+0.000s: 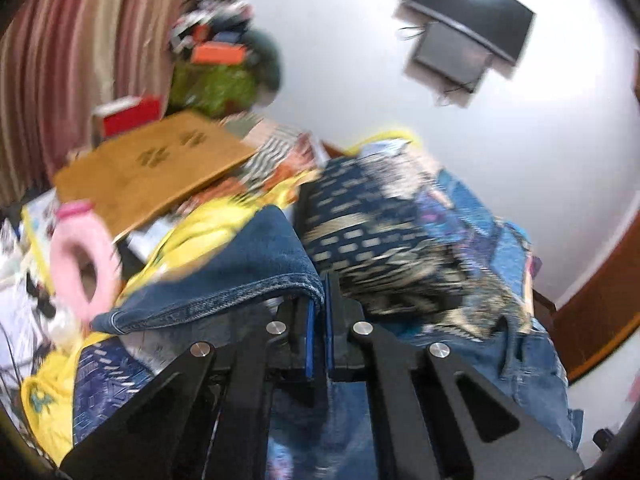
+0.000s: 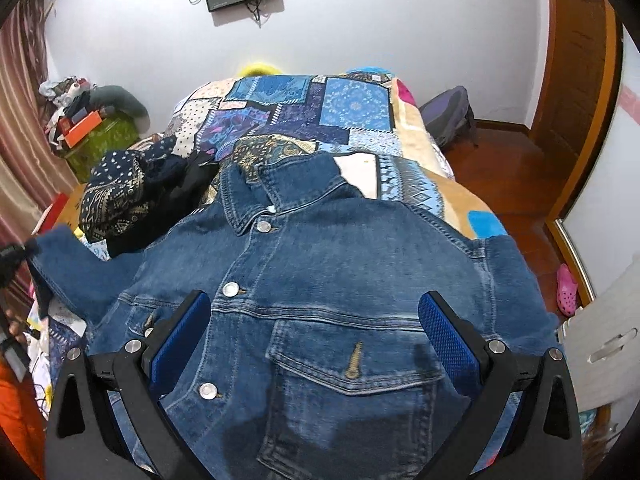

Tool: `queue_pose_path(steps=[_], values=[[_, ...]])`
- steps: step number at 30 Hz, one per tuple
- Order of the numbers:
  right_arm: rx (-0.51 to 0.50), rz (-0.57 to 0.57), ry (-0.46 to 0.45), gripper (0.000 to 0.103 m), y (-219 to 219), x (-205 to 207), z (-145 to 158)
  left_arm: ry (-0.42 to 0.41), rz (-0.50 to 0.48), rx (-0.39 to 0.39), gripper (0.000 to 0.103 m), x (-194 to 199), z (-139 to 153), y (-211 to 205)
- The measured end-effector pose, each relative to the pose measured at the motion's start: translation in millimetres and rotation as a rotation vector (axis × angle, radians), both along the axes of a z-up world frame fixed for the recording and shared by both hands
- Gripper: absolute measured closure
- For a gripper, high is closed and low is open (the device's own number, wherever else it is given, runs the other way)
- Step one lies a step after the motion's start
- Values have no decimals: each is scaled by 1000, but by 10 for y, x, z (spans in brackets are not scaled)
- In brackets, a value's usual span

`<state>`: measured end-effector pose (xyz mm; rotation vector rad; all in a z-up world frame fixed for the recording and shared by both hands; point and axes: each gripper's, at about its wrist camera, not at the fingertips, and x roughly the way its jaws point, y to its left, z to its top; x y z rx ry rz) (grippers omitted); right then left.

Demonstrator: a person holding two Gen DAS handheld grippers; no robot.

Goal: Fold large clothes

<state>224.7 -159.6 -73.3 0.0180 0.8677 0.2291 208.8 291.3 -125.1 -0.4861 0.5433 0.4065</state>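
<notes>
A blue denim jacket [image 2: 320, 280] lies front-up, buttoned, on the patchwork bedspread [image 2: 304, 112], collar toward the far wall. My right gripper [image 2: 314, 320] is open just above the jacket's chest, its blue pads either side of the breast pocket [image 2: 352, 356]. My left gripper [image 1: 319, 308] is shut on the cuff of the jacket's sleeve [image 1: 240, 264] and holds it lifted. That sleeve [image 2: 68, 264] shows at the left edge of the right wrist view, with the left gripper only a dark blur there.
A dark patterned cloth [image 2: 128, 196] is heaped on the bed left of the jacket; it also fills the left wrist view [image 1: 380, 236]. A brown board [image 1: 152, 172], a pink bottle [image 1: 80, 264] and yellow fabric [image 1: 200, 228] crowd the left side. A backpack [image 2: 448, 116] and wooden door [image 2: 576, 80] are right.
</notes>
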Motion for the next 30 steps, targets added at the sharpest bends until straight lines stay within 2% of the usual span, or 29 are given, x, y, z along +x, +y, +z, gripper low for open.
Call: queue_pose_path(steps=[5,9,13,17,21,23,24,28,30], values=[[-16,0,-17,0,-124,-29,14,-44,-138,30,100,158,275,-568],[-23,6,-25,0,-201,-42,9,-21,-265,56,100,347,243,-1132],[-37,11,-32,0,-271,-83,-1,74,-403,62,100,547,-11,-1648],[-49,13,-31,0,-319,-117,-26,212,-544,51,100,643,-432,-2086],[-49,7,-25,0,-361,-133,-48,341,-625,9,99,641,-824,-2383],[-45,4,-21,0,-373,-138,-54,394,-645,6,91,610,-952,-2457],[-43,3,-20,0,-379,-139,-57,408,-651,7,84,588,-991,-2485],[-36,3,-18,0,-373,-151,-57,399,-673,16,55,440,-966,-2495],[-37,6,-18,0,-345,-150,-55,387,-672,24,53,384,-899,-2437]])
